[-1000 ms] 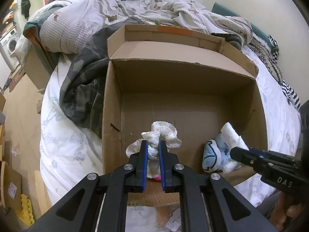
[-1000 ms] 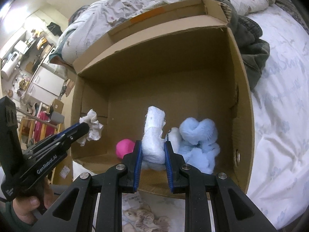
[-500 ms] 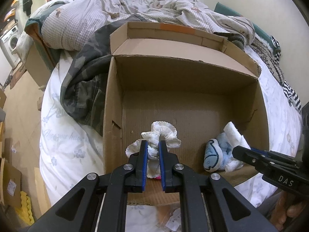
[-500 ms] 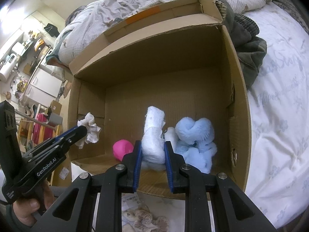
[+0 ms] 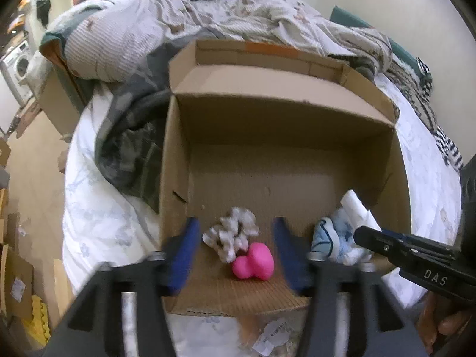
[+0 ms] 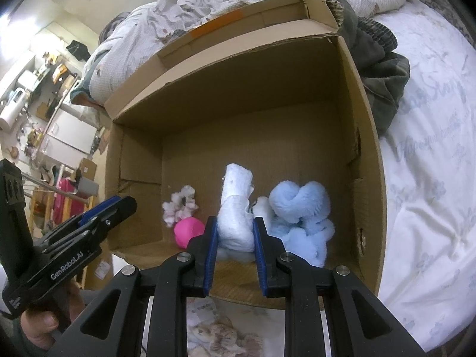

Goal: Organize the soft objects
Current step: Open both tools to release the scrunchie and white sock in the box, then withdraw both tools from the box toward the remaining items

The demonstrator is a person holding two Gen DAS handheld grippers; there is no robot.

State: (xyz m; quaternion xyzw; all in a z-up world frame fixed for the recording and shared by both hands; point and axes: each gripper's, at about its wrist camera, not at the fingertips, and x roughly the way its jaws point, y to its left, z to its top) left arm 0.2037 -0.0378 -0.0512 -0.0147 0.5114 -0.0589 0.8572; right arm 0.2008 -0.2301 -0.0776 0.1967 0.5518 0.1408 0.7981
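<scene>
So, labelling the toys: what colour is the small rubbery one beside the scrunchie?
Bright pink toy; clearest in the left wrist view.

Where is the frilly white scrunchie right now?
The frilly white scrunchie lies on the floor of the cardboard box, toward its left side in both views, touching the pink rubbery toy beside it.

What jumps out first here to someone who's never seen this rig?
The big open cardboard box on the bed, with a bright pink toy at its near edge beside a white scrunchie. The left gripper, jaws just opened, stands clear of the scrunchie. The right gripper clamps a white towel roll, next to a fluffy blue plush.
</scene>
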